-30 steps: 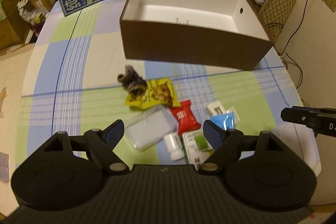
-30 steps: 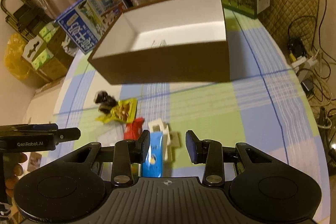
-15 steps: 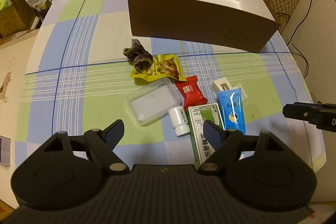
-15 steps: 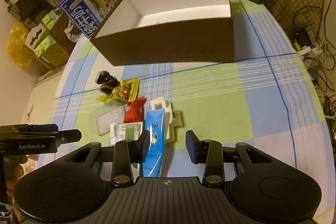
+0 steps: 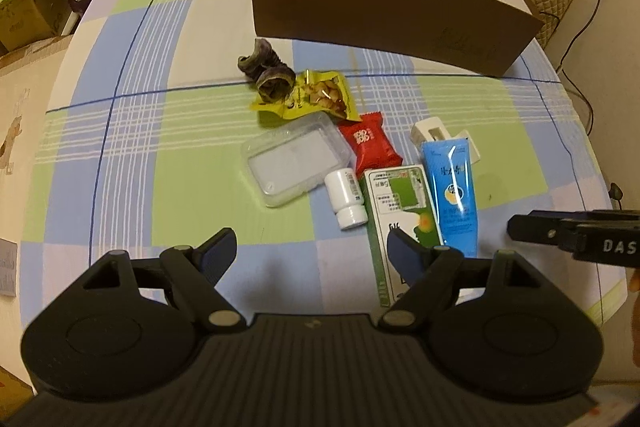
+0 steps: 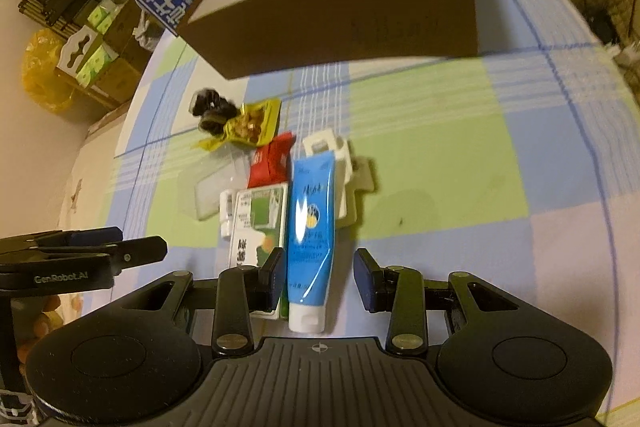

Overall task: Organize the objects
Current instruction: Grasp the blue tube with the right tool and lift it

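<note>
Both tongs, left [image 5: 310, 247] and right [image 6: 320, 273], hang open and empty above the worktop [image 5: 192, 187]; every item, including the blue tube [image 6: 310, 227], lies outside the brown box [image 5: 380, 15], so sorting is unstarted.

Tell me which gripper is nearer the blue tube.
Right. The right gripper is open with the blue tube lying between its fingers, cap end toward it. The left gripper, also open, sits off to the tube's left, over the green-and-white box.
</note>
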`<state>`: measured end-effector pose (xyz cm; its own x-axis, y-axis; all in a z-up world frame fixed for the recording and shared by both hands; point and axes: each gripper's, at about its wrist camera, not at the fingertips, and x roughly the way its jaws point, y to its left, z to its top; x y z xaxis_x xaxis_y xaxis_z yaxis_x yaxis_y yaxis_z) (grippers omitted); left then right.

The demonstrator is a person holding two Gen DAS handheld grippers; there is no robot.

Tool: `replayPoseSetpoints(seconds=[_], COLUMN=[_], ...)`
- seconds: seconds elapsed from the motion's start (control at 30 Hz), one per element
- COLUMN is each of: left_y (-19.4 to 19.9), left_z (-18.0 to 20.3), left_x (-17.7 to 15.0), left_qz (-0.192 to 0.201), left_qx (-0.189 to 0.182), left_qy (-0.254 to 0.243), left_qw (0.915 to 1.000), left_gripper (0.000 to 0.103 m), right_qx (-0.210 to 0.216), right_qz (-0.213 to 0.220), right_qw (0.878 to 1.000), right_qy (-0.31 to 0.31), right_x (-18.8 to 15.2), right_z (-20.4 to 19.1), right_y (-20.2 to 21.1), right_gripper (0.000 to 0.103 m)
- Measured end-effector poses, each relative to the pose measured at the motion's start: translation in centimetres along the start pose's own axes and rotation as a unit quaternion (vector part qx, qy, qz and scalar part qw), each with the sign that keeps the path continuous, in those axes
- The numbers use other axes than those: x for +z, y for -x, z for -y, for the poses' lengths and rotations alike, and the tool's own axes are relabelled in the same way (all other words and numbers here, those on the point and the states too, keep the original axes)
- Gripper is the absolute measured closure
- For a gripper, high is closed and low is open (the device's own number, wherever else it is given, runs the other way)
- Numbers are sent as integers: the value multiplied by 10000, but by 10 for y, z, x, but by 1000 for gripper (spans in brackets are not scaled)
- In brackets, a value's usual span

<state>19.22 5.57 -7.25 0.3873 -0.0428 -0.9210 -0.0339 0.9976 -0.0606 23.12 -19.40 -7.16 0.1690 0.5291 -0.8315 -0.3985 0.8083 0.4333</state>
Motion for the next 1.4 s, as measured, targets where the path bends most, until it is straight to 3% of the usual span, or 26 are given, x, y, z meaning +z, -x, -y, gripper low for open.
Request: replayPoseSetpoints(seconds=[0.23,0.87,0.9,1.03,1.17,1.4], left_y=[-5,-13,-14,-16,-20,-28], left_z=[-8,-38,-39,-43,-44,-34], left_x=[-6,-15,-15,-15,-15,-14], left_qz=[-31,-142,-148,-181,-212,-247], left_qx=[58,184,182,182,140,-22], left_qy=[94,439,446,489,497,320], left_qw=[9999,9988,9987,9985,9984,9992], left_gripper=[24,24,24,24,24,24], right_qx=[150,1298,1328,1455,1110,1015], right_qz=[-3,312,311,384,334,706], right_qw=[9999,9876,9872,9843,9910,9910], right_qy=[-62,-821,-831,-923,-666,-506], right_x=[-5,-12,-12,-11,-10,-5], right_z=[9,39,39,37,26,11], right_y=[-22,-66,-67,-64,-61,-33], right_gripper=[68,69,70,96,97,98])
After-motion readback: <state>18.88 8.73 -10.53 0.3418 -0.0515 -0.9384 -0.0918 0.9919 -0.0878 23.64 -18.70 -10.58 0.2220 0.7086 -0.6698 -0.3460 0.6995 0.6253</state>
